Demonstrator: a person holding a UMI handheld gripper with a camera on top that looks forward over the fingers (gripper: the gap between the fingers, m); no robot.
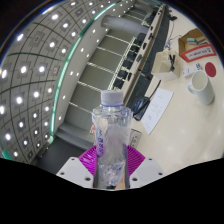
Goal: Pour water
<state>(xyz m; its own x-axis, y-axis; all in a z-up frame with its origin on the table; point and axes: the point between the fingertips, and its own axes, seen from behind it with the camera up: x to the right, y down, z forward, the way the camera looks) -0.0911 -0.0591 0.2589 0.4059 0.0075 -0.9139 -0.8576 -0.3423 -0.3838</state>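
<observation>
So I'm holding a bottle (110, 135) right now, clear plastic with a pale blue cap on top, and it's standing upright between my gripper's (111, 172) two fingers. Both purple pads (92, 160) are pressing on its lower half from either side, so the fingers are pinching it. The bottle is looking see-through all the way down, and I honestly can't tell how much water is sitting in it.

The whole thing is hanging up off the desk (172, 85), which is lying beyond and to the right of the bottle. The bottle isn't touching the desk at all.

Out on the desk, a white cup (198, 81) is sitting near the far right edge, well apart from the bottle. Just past the cup, something orange and white (192, 45) is lying there, a box or packet maybe, too small for me to read. A bit of white paper (150, 115) is lying on the near part of the desk, closest to the bottle, and a dark cable (140, 107) is trailing by it.

Left of the desk, a dark wall (30, 80) covered in rows of bright dots is curving away, with a green strip (62, 75) running along its edge. Between that and the desk there's a grey stepped structure (105, 65), looking like stairs or shelving; I can't say which.
</observation>
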